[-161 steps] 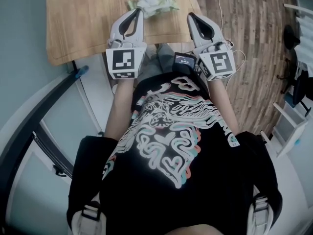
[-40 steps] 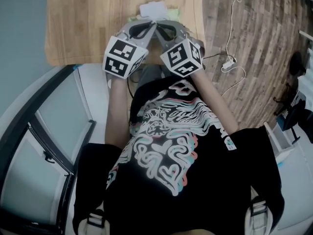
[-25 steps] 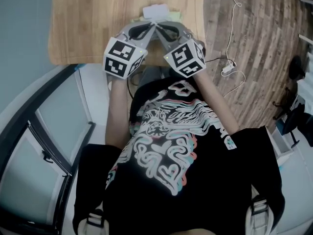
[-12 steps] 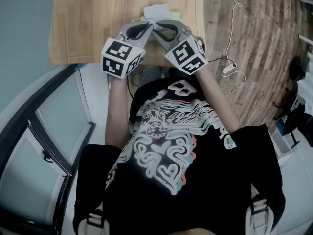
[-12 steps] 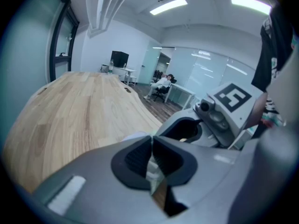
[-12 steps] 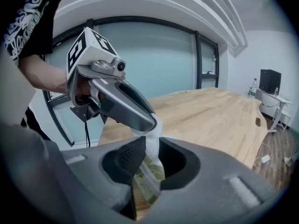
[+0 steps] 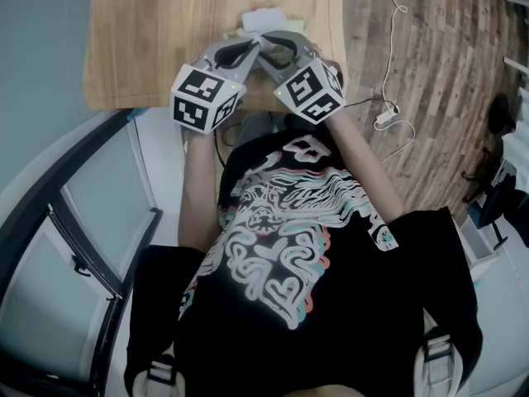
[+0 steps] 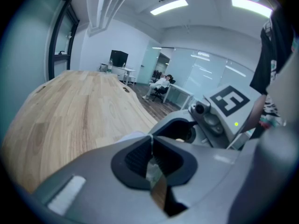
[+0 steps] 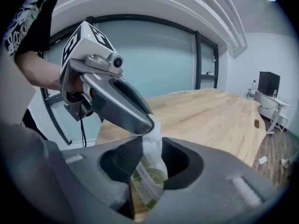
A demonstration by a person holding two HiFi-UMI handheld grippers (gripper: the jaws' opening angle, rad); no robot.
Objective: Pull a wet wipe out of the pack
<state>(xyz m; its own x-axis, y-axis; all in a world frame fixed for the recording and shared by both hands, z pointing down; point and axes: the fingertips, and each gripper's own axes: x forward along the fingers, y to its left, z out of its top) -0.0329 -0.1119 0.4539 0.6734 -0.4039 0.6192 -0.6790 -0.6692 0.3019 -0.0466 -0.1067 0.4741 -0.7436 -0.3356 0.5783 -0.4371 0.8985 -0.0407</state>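
The green wet wipe pack (image 9: pixel 150 183) lies near the front edge of the wooden table (image 7: pixel 157 40), with a white wipe (image 7: pixel 263 16) showing beyond both grippers' tips. My left gripper (image 7: pixel 254 45) is shut on the top of a white wet wipe (image 9: pixel 152 146), which hangs down to the pack. In the left gripper view its jaws (image 8: pixel 151 148) meet on a thin edge of the wipe. My right gripper (image 9: pixel 150 158) has just been opening; the wipe stands between its pads with a gap beside it. In the head view the right gripper (image 7: pixel 266 46) meets the left one tip to tip.
The table's front edge runs just under the grippers. On the plank floor to the right lie a white cable and plug (image 7: pixel 385 111). A dark-framed glass partition (image 7: pixel 74 213) stands at the left. Desks and a chair (image 8: pixel 161 84) stand beyond the table's far end.
Several seconds ago the grippers were apart and nearer the body; now they meet over the pack. In the last second the right gripper's marker cube shifted slightly; the left one kept still.
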